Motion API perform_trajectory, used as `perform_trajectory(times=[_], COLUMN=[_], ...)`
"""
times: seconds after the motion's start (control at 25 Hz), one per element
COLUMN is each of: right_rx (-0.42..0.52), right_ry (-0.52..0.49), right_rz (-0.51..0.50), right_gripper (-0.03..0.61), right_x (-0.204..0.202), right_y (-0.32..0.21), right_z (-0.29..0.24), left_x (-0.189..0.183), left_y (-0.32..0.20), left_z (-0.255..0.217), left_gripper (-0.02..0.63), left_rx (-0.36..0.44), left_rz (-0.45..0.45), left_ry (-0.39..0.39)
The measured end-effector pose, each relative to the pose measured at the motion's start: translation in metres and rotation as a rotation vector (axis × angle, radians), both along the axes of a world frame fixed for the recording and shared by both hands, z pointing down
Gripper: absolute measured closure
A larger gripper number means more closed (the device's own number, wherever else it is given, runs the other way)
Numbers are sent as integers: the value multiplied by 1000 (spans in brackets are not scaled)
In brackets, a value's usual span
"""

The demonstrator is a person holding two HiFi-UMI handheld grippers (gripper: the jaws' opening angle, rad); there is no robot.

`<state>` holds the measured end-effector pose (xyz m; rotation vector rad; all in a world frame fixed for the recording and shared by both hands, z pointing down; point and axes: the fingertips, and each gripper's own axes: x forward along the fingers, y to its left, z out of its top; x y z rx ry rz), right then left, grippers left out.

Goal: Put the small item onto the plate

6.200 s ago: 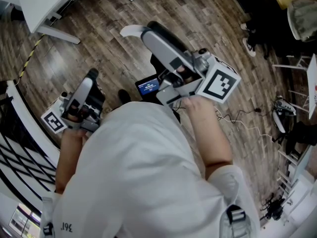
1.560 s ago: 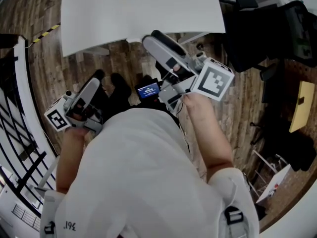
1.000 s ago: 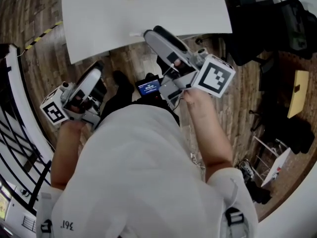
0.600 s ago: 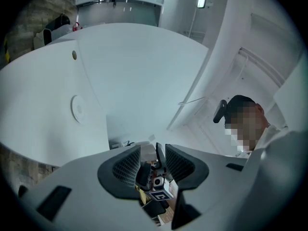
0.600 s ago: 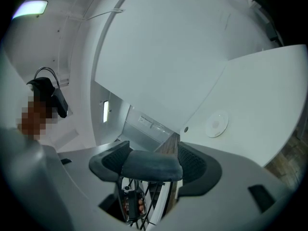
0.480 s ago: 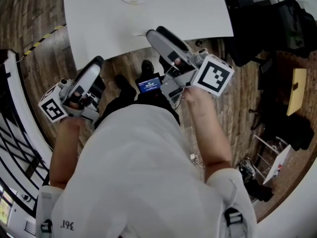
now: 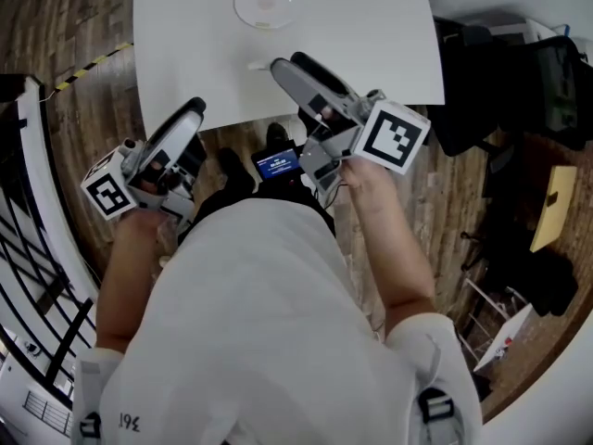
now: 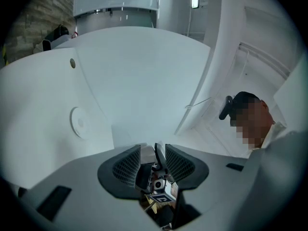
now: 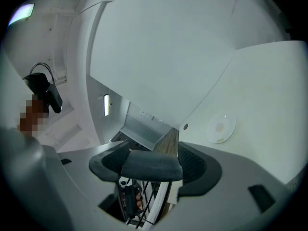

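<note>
Item [image 9: 150, 165], a dark indistinct shape, clamped in right claw [image 7: 282, 67]; left claw [image 8: 153, 155] narrowly parted, empty

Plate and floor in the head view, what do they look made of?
Plate: likely clear glass or glossy white ceramic; pale, with a shiny ring at its rim.
Floor: wood or wood-look laminate, matte; brown planks with grain and seams.

The person wears a white short-sleeved shirt [image 7: 259, 323] with small dark print [image 7: 127, 423] near one lower corner and a grey strap buckle [image 7: 434, 404]. The left gripper [image 7: 193, 111] and right gripper [image 7: 281, 64] are light grey with black mesh-textured pads [image 8: 129, 165]. Each carries a white marker cube [image 7: 391, 137] with black squares. A small blue-lit screen [image 7: 276, 163] sits at the front.
</note>
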<state>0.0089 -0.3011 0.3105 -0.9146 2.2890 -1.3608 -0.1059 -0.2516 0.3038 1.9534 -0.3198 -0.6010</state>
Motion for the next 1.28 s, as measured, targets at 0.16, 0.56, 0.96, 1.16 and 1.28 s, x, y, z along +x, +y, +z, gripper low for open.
perform_trajectory(times=[0.16,0.56,0.96,1.16,1.28], right_rx=[-18,-79,-93,-90,-69], right_ry=[20,151,324,451,575], right_rz=[-25,-71,-133,-143,-145], right_gripper=[270,270,270,270,270], right_x=[7,18,16,13,15], right_y=[-23,-64,-112,-141,-160], right_z=[16,68,123,152,172], left_x=[13,35,53,50,53], left_y=[-18,-46,-71,-78,-83], left_z=[7,33,68,80,89], left_gripper=[453,453,453,453,453], left_rx=[-19,-69,-134,-163,-179], left_rz=[-13,-17,-18,-40,-51], left_ry=[-28,-81,-119,-139,-157])
